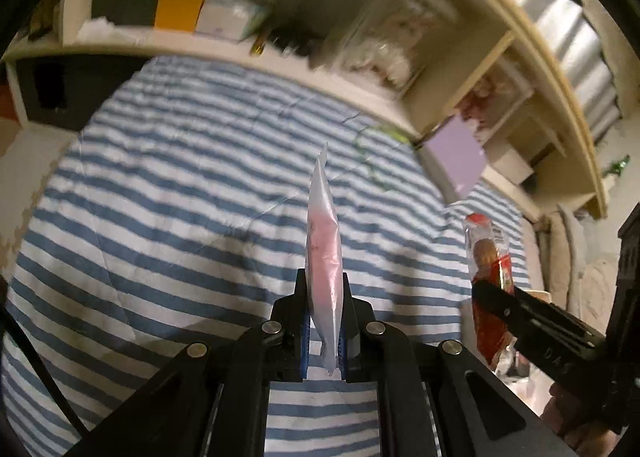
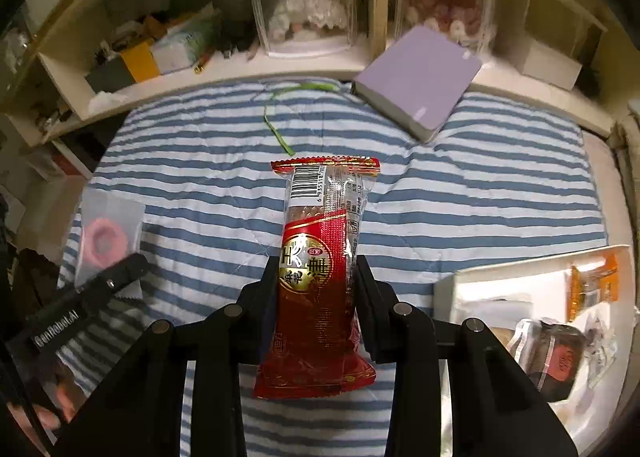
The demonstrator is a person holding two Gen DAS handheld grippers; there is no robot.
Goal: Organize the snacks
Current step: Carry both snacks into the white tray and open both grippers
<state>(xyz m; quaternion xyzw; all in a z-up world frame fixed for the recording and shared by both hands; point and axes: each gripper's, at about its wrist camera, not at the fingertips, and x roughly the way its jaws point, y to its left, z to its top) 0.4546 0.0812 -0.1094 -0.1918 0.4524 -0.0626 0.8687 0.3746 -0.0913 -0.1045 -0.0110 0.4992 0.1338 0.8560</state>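
My left gripper (image 1: 323,289) is shut on a thin clear packet with a pink ring-shaped snack (image 1: 323,257), held edge-on above the striped bedcover (image 1: 180,197). The same pink snack packet (image 2: 106,241) shows flat at the left of the right wrist view, pinched by the left gripper (image 2: 134,263). My right gripper (image 2: 316,269) is shut on a red snack packet (image 2: 320,277) with a clear barcoded top, held upright over the bedcover (image 2: 480,197). That red packet (image 1: 486,257) and the right gripper (image 1: 490,293) appear at the right of the left wrist view.
A purple book (image 2: 420,85) lies at the far edge of the bed against a cream shelf unit (image 2: 240,69) holding boxes and clear cases. A white tray (image 2: 500,289) at the right holds an orange packet (image 2: 594,289) and a dark packet (image 2: 556,357). A green strip (image 2: 280,125) lies on the cover.
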